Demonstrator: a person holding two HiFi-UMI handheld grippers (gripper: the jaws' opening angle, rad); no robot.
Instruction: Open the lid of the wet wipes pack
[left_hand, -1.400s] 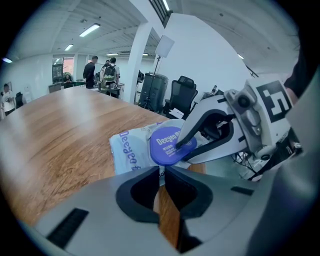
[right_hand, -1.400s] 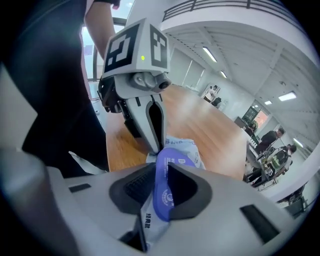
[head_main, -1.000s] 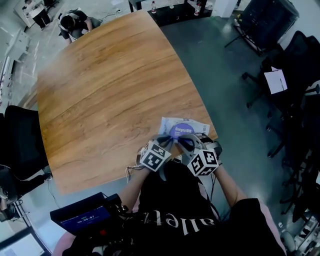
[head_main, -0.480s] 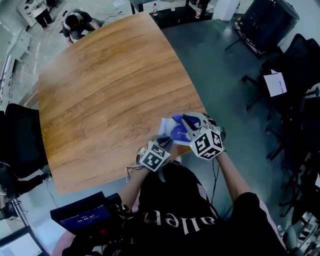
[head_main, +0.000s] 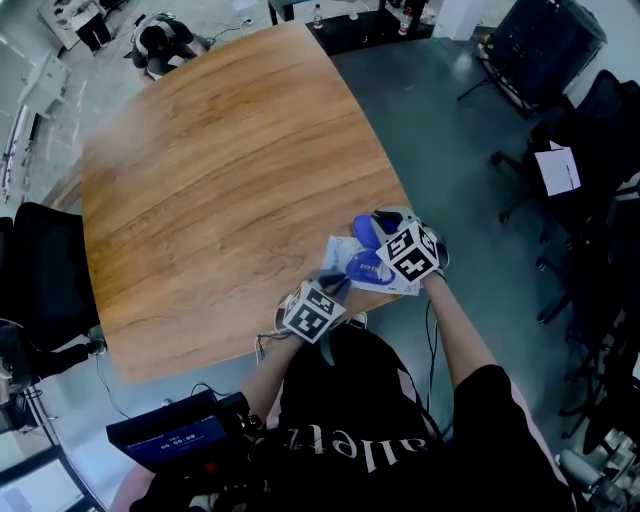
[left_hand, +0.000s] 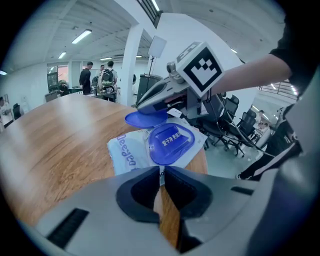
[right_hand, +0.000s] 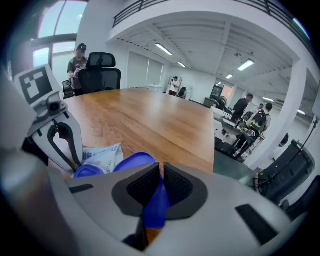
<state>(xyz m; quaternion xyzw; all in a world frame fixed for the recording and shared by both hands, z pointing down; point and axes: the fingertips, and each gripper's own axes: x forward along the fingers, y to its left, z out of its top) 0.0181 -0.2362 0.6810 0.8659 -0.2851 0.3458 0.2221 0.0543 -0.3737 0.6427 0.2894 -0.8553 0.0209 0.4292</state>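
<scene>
Blue lid (right_hand: 132, 161) between right gripper (right_hand: 161, 170) jaws, hidden from head view.

The white wet wipes pack (head_main: 340, 254) lies flat at the table (head_main: 200, 180) edge, its blue lid (head_main: 366, 230) raised open.

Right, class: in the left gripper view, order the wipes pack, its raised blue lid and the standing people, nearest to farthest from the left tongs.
1. Wipes pack, directly ahead.
2. Blue lid, raised behind it.
3. Standing people, far left.
</scene>
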